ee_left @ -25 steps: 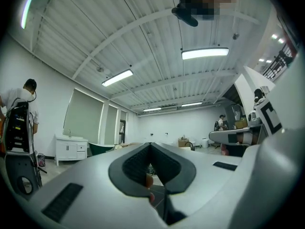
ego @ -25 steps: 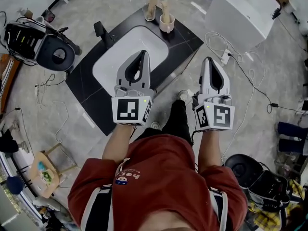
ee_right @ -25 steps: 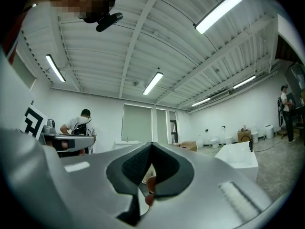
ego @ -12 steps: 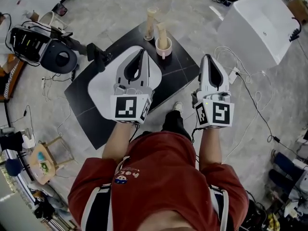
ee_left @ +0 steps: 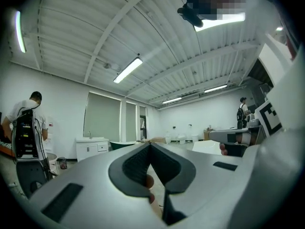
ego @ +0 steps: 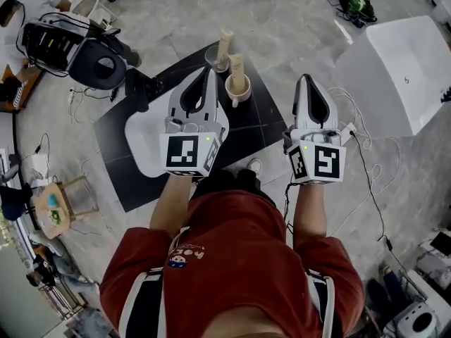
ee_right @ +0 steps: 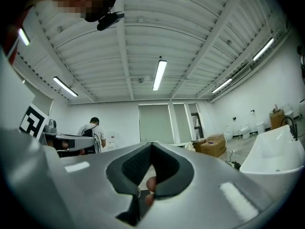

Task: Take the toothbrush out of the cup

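Standing in its cup (ego: pixel 237 91), the toothbrush (ego: pixel 237 65) is near the closed left gripper (ego: pixel 210 74); right gripper (ego: pixel 304 80) closed too.

toothbrush (ego: pixel 237 65) standing in cup (ego: pixel 239 92) at counter's (ego: pixel 255 122) far end, second cup (ego: pixel 215 60) just behind it, basin (ego: pixel 144 143) left of both, faucet (ego: pixel 137 90) at basin's far left edge, bathtub (ego: pixel 402 69) well right, stool (ego: pixel 53 210) near left
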The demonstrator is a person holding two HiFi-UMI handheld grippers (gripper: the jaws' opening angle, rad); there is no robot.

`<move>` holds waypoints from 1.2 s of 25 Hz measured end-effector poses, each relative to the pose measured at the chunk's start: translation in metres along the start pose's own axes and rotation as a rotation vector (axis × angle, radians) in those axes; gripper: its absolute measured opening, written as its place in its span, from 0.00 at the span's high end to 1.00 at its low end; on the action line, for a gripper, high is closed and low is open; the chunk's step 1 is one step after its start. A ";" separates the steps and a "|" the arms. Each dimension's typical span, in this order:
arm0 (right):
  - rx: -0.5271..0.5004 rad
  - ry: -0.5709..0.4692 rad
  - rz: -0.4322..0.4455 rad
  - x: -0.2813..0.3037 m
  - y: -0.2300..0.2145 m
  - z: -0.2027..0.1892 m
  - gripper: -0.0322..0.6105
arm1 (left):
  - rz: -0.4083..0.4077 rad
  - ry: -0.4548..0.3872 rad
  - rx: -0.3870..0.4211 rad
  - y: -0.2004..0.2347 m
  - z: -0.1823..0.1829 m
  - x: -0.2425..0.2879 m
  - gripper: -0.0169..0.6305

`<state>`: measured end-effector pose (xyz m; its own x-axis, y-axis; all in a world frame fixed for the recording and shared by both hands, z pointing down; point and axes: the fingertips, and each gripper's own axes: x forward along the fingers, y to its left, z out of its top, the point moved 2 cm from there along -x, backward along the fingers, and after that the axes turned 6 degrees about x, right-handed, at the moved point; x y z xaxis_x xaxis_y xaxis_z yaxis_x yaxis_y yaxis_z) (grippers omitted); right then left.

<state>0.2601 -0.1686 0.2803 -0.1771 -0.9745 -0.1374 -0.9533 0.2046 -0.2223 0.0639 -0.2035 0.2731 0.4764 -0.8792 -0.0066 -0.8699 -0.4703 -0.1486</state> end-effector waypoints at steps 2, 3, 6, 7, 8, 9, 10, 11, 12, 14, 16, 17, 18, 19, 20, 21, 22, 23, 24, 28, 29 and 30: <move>0.015 0.011 0.023 0.011 -0.001 -0.007 0.94 | 0.022 0.012 -0.004 0.006 -0.006 0.005 0.97; 0.020 0.015 0.031 0.016 -0.001 -0.011 0.94 | 0.029 0.017 -0.007 0.008 -0.009 0.007 0.97; 0.025 0.031 0.050 0.027 0.002 -0.020 0.94 | 0.041 0.028 -0.015 0.016 -0.018 0.012 0.97; 0.023 0.037 0.055 0.031 0.004 -0.023 0.94 | 0.043 0.029 -0.017 0.020 -0.020 0.014 0.97; 0.020 0.041 0.059 0.036 0.006 -0.025 0.94 | 0.044 0.028 -0.018 0.023 -0.021 0.016 0.97; 0.016 0.045 0.063 0.041 0.008 -0.027 0.94 | 0.044 0.026 -0.018 0.028 -0.022 0.019 0.97; 0.012 0.049 0.067 0.046 0.011 -0.029 0.94 | 0.044 0.026 -0.018 0.032 -0.024 0.021 0.97; 0.007 0.054 0.072 0.051 0.013 -0.032 0.94 | 0.045 0.027 -0.020 0.036 -0.027 0.023 0.97; 0.005 0.061 0.077 0.056 0.016 -0.035 0.94 | 0.046 0.030 -0.023 0.040 -0.031 0.026 0.97; 0.008 0.075 0.082 0.065 0.020 -0.043 0.94 | 0.047 0.033 -0.029 0.047 -0.038 0.031 0.97; 0.005 0.090 0.088 0.075 0.023 -0.050 0.94 | 0.047 0.035 -0.036 0.054 -0.044 0.037 0.97; 0.003 0.100 0.094 0.079 0.025 -0.055 0.94 | 0.047 0.037 -0.039 0.056 -0.047 0.040 0.97; 0.002 0.112 0.099 0.083 0.027 -0.061 0.94 | 0.046 0.041 -0.041 0.059 -0.050 0.042 0.97; 0.004 0.125 0.104 0.088 0.029 -0.066 0.94 | 0.046 0.047 -0.043 0.061 -0.053 0.044 0.97; 0.006 0.142 0.109 0.092 0.031 -0.073 0.94 | 0.045 0.052 -0.046 0.064 -0.057 0.047 0.97; 0.009 0.164 0.115 0.095 0.033 -0.080 0.93 | 0.044 0.058 -0.050 0.067 -0.060 0.049 0.97; 0.011 0.187 0.121 0.099 0.034 -0.087 0.93 | 0.043 0.063 -0.055 0.069 -0.064 0.051 0.97; 0.013 0.210 0.130 0.101 0.035 -0.096 0.93 | 0.043 0.069 -0.060 0.071 -0.068 0.053 0.97; 0.014 0.236 0.141 0.103 0.036 -0.105 0.93 | 0.043 0.074 -0.065 0.073 -0.072 0.055 0.97; 0.031 0.355 0.191 0.109 0.042 -0.147 0.81 | 0.039 0.096 -0.072 0.079 -0.087 0.062 0.97; 0.036 0.377 0.198 0.111 0.042 -0.156 0.79 | 0.037 0.102 -0.074 0.080 -0.089 0.064 0.97; 0.040 0.401 0.209 0.112 0.043 -0.165 0.75 | 0.036 0.108 -0.077 0.081 -0.092 0.066 0.97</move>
<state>0.1587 -0.2843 0.4142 -0.4530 -0.8688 0.2001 -0.8782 0.3961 -0.2682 0.0136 -0.3066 0.3512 0.4315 -0.8970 0.0964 -0.8956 -0.4387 -0.0736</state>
